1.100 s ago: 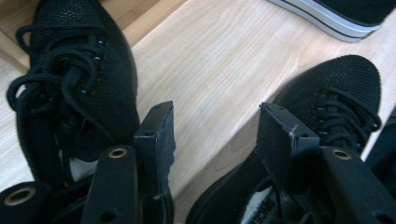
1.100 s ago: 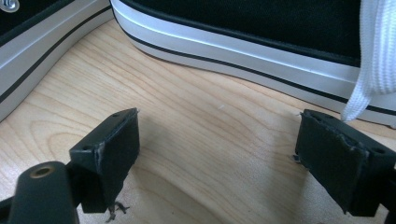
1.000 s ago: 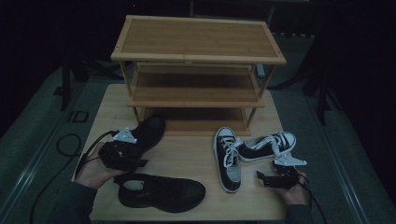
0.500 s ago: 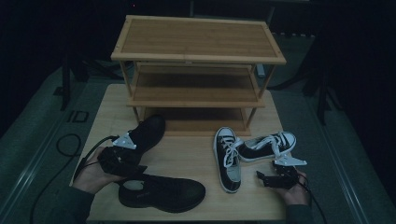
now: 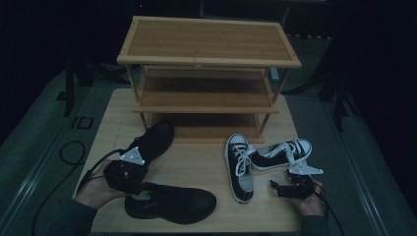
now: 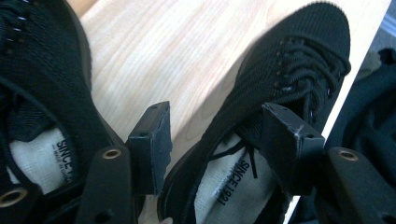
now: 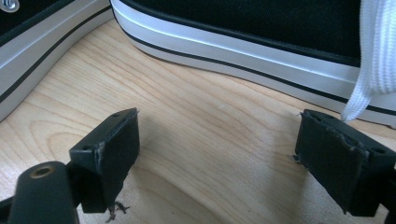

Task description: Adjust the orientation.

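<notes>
The left gripper [image 5: 129, 169] sits at the lower left of the high view, cradled from below in the person's left hand [image 5: 96, 184], with its grey three-cornered plate tilted up and its cable looping away to the left. In the left gripper view its two black jaws stand apart, spread wide. The right gripper [image 5: 280, 187] lies low at the lower right in the right hand [image 5: 310, 196], jaws pointing toward the left, and in the right gripper view those jaws are also spread wide with nothing between them.
</notes>
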`<control>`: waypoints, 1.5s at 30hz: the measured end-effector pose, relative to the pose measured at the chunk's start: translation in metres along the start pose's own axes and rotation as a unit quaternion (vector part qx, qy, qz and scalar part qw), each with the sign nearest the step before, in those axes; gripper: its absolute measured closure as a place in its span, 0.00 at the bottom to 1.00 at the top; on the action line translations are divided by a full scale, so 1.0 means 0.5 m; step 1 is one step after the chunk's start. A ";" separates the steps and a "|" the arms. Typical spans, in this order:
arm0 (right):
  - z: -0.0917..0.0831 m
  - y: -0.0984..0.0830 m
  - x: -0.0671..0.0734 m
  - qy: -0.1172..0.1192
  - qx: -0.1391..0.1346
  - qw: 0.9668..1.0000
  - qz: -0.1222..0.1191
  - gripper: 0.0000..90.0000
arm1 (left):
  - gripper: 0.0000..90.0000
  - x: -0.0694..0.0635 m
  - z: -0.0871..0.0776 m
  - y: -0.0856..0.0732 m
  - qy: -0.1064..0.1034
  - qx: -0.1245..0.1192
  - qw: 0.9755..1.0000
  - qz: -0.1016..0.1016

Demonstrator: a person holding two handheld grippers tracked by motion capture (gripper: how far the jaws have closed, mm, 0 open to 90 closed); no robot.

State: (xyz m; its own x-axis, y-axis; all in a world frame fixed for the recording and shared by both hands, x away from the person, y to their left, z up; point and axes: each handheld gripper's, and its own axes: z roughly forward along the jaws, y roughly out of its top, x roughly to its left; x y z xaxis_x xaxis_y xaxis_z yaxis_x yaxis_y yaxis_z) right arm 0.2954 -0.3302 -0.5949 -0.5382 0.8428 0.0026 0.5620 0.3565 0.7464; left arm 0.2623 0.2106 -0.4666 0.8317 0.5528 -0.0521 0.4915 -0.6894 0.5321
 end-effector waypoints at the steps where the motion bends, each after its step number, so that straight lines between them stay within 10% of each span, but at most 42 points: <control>1: 0.000 0.000 0.000 0.000 0.000 1.000 0.000 0.15 | 0.48 -0.001 0.003 0.001 -0.002 0.004 1.000 0.005; 12: 0.000 0.000 0.000 0.000 0.000 1.000 0.000 0.15 | 0.53 -0.021 0.044 0.033 -0.014 0.037 0.998 0.038; 20: 0.000 0.000 0.000 0.000 0.000 1.000 0.000 0.15 | 0.74 -0.025 0.052 0.045 -0.030 0.046 0.997 0.046; 25: 0.000 0.000 0.000 0.000 0.000 1.000 0.000 0.15 | 0.91 -0.016 0.052 0.044 -0.032 0.041 0.998 0.026; 45: 0.000 0.000 0.000 0.000 0.000 1.000 0.000 0.15 | 0.97 0.032 0.057 0.072 0.031 0.003 0.997 -0.075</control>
State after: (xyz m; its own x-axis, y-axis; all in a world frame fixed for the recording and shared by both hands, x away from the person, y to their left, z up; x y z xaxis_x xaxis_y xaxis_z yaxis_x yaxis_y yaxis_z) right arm 0.2954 -0.3302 -0.5949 -0.5384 0.8427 0.0030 0.5620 0.3564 0.7464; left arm 0.3007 0.1814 -0.4722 0.7319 0.6769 -0.0778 0.6102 -0.6004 0.5169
